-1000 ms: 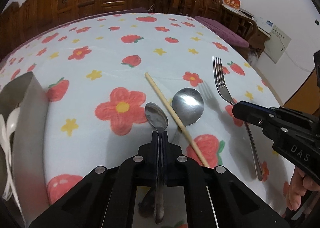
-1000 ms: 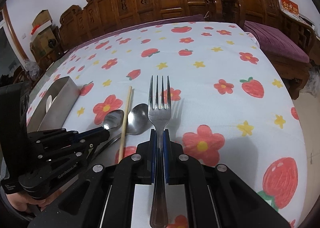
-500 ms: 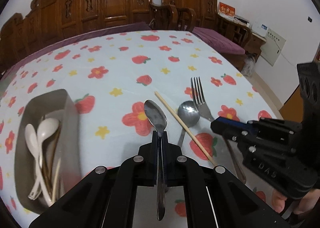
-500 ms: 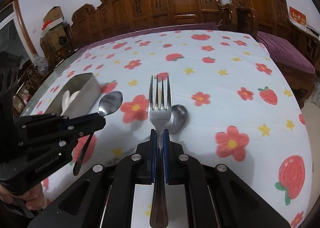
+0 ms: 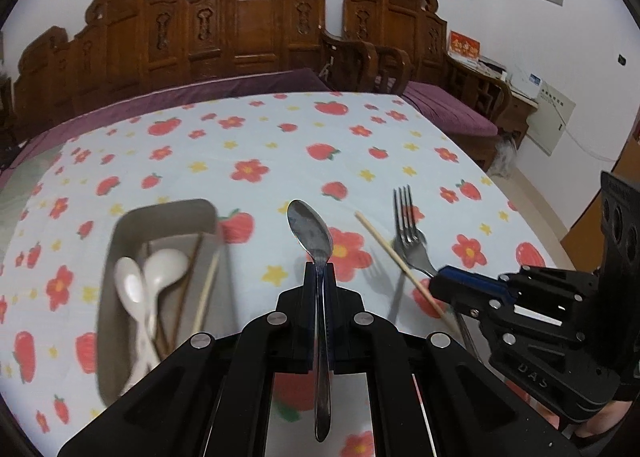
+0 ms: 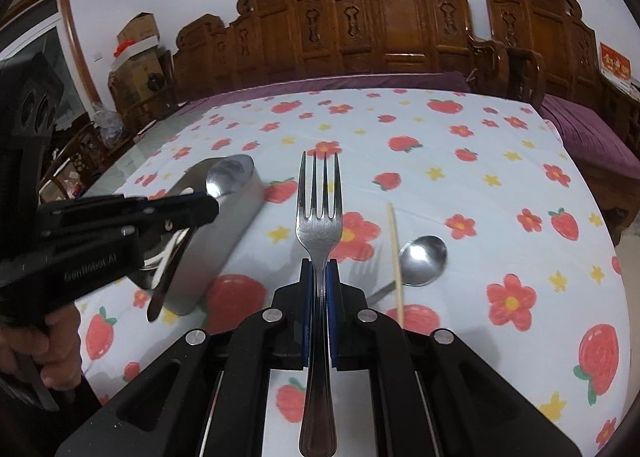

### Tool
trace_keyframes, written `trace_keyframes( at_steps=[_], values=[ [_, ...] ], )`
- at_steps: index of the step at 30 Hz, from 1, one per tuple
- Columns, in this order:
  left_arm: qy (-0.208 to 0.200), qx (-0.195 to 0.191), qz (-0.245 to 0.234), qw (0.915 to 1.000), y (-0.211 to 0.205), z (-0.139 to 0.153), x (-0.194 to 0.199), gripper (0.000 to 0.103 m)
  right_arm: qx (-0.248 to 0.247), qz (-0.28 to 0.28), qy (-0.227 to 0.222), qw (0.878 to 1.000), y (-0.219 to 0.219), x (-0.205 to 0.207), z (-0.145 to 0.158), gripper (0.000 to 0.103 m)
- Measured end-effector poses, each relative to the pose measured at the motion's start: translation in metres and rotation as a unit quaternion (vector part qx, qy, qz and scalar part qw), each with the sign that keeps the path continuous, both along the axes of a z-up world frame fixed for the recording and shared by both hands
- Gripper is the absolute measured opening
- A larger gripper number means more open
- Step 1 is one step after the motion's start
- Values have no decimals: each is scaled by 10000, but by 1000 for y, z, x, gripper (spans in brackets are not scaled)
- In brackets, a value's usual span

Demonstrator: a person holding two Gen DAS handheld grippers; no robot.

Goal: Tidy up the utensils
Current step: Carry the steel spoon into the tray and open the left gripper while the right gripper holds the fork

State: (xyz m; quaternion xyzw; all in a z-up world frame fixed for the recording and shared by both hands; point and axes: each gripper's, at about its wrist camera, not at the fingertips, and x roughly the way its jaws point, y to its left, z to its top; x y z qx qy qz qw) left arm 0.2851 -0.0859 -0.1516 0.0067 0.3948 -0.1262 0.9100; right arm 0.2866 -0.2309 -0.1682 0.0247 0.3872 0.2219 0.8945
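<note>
My left gripper (image 5: 319, 271) is shut on a metal spoon (image 5: 310, 233), held in the air above the flowered tablecloth, right of the metal bin (image 5: 120, 233). The bin holds white spoons (image 5: 160, 269) and chopsticks. My right gripper (image 6: 319, 267) is shut on a metal fork (image 6: 319, 213), also lifted. In the right wrist view the left gripper (image 6: 208, 209) holds its spoon (image 6: 218, 181) over the bin (image 6: 224, 241). A chopstick (image 6: 396, 253) and a large spoon (image 6: 424, 259) lie on the cloth at the right.
The table wears a white cloth with red flowers and strawberries (image 5: 280, 145). Carved wooden chairs (image 5: 256, 25) line its far side. The table edge drops off at the right (image 5: 500, 185). The fork also shows in the left wrist view (image 5: 408, 233).
Both grippers have lifted their utensils off the cloth and risen. The left gripper with the spoon has moved left toward the bin; the fork has left the large spoon and chopstick behind.
</note>
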Motion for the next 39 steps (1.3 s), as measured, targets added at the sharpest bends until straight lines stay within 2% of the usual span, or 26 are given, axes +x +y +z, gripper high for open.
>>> trace_keyframes(
  at_steps=[9, 19, 30, 39],
  values=[
    [-93, 56, 202, 9997, 43, 7, -2, 3, 32, 118, -132, 9998, 26, -16, 9, 8],
    [51, -49, 485, 9988, 89, -19, 16, 3, -40, 230, -221, 9995, 48, -21, 10, 8],
    [379, 79, 609, 9974, 102, -55, 26, 4, -227, 413, -95, 9988, 68, -15, -6, 8],
    [424, 139, 594, 9972, 104, -56, 24, 5, -283, 438, -47, 9986, 75, -14, -10, 8]
  ],
)
